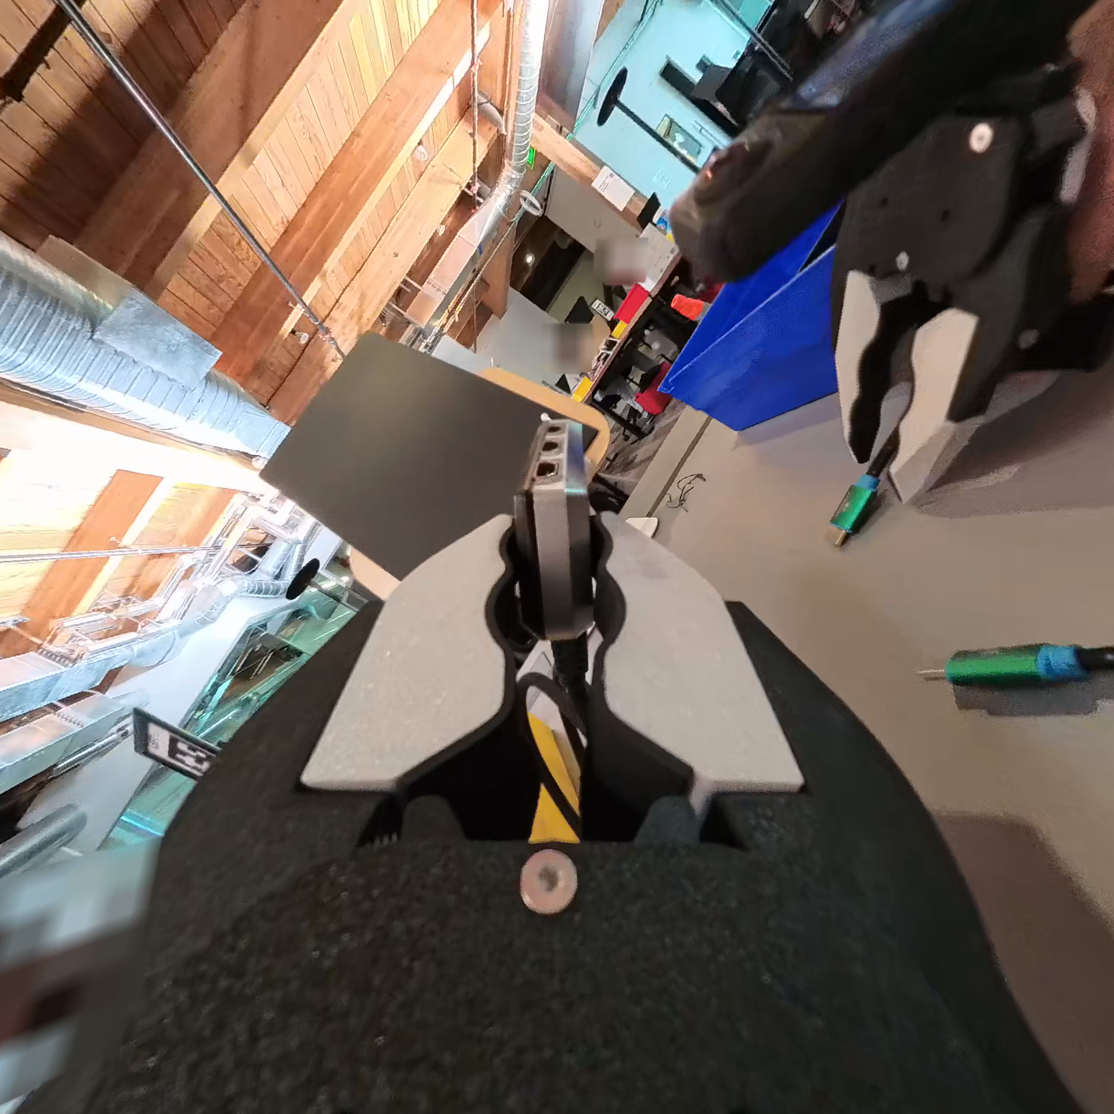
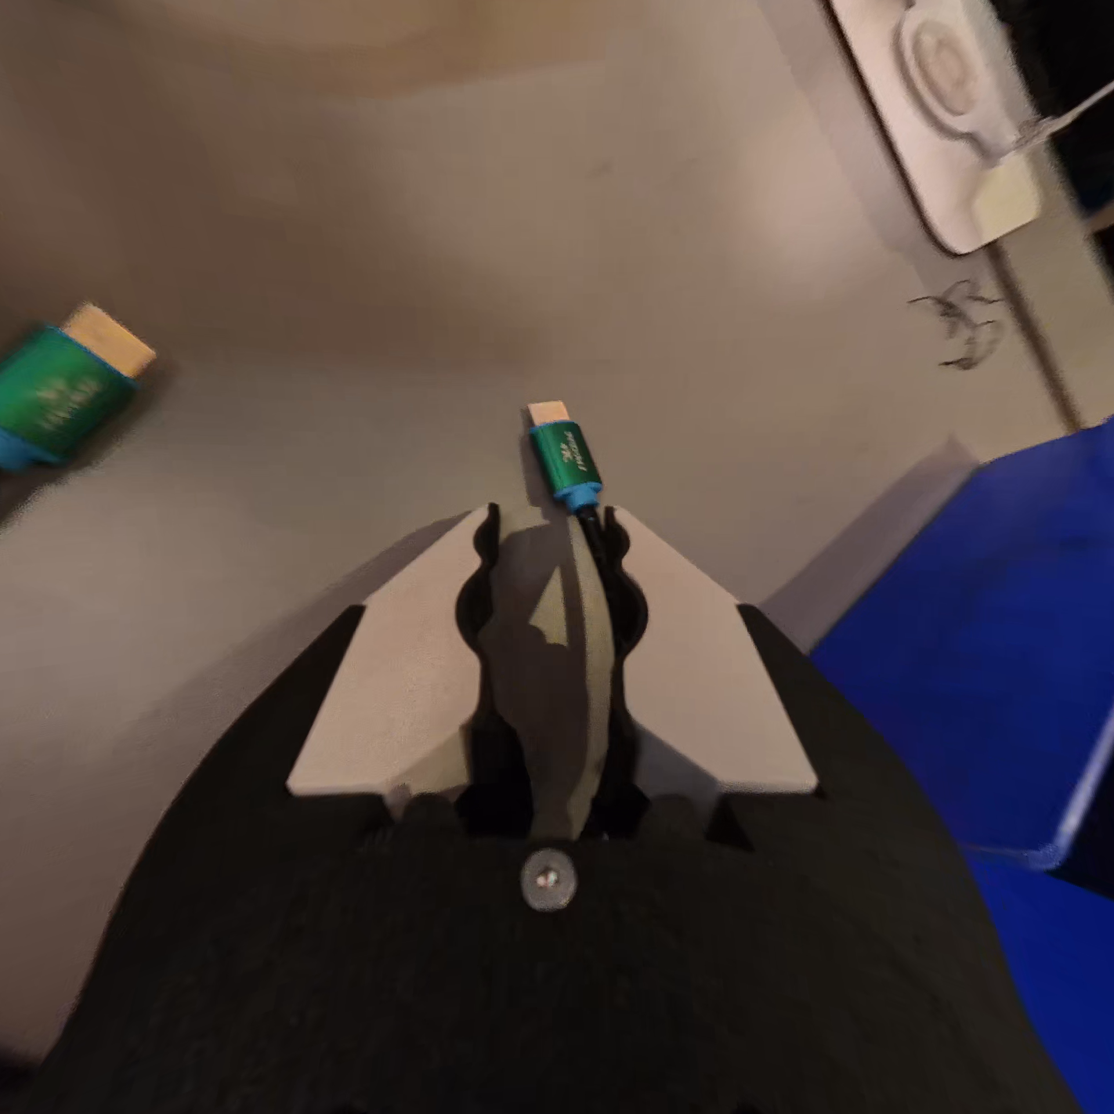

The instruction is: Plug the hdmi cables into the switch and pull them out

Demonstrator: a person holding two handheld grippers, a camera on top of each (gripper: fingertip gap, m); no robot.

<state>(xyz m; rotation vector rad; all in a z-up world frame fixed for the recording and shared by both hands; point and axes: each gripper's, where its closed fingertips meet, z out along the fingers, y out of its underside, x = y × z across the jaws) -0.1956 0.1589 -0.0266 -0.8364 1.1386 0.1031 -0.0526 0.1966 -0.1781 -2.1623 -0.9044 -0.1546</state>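
Note:
My left gripper [image 1: 554,533] is shut on a grey HDMI switch [image 1: 557,512] and holds it on edge above the table, its row of ports [image 1: 551,449] facing away. The switch's own black cable [image 1: 569,675] runs back between the fingers. My right gripper [image 2: 550,512] is open low over the table, straddling the black cable of a green HDMI plug [image 2: 563,461], which lies just past the fingertips. That cable runs along the right finger's inner side. The right gripper also shows in the left wrist view [image 1: 886,434] with the plug [image 1: 853,509]. A second green plug [image 2: 66,398] lies to the left.
A blue bin [image 2: 964,633] stands close on the right of the right gripper and shows in the left wrist view [image 1: 753,337]. A white flat device [image 2: 940,120] lies at the far right. A dark board [image 1: 410,434] stands behind the switch. The grey tabletop [image 1: 783,603] spreads between the grippers. Spacing between my two grippers at the tips: around 20 cm.

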